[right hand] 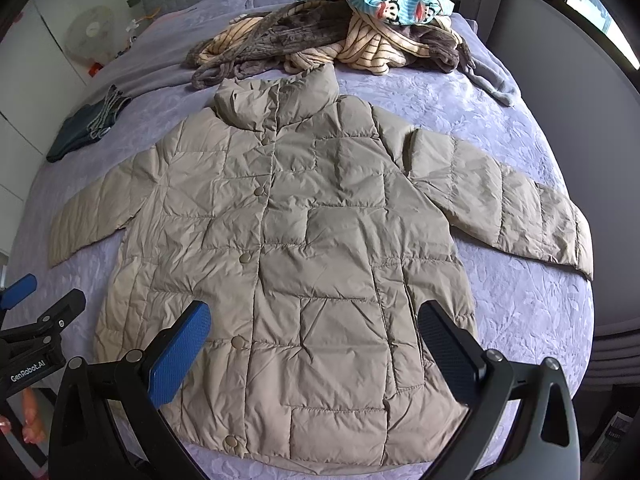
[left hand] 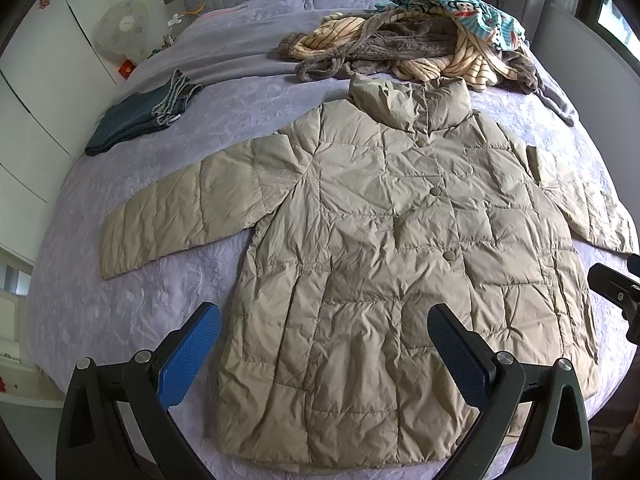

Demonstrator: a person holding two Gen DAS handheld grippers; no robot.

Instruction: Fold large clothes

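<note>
**Coat laid flat, sleeves come first**

Left wrist view: the left tool hangs released above the hem of the beige quilted coat, which lies buttoned and spread face-up on the lavender bed. Its left sleeve stretches outward; pinch it near the cuff and carry it across the chest.

Right wrist view: the right tool is likewise spread wide, empty, over the lower front. The right sleeve lies outstretched; fold it inward evenly, smoothing puffed air out. The unfolded clothes pile sits just beyond the collar.
</note>
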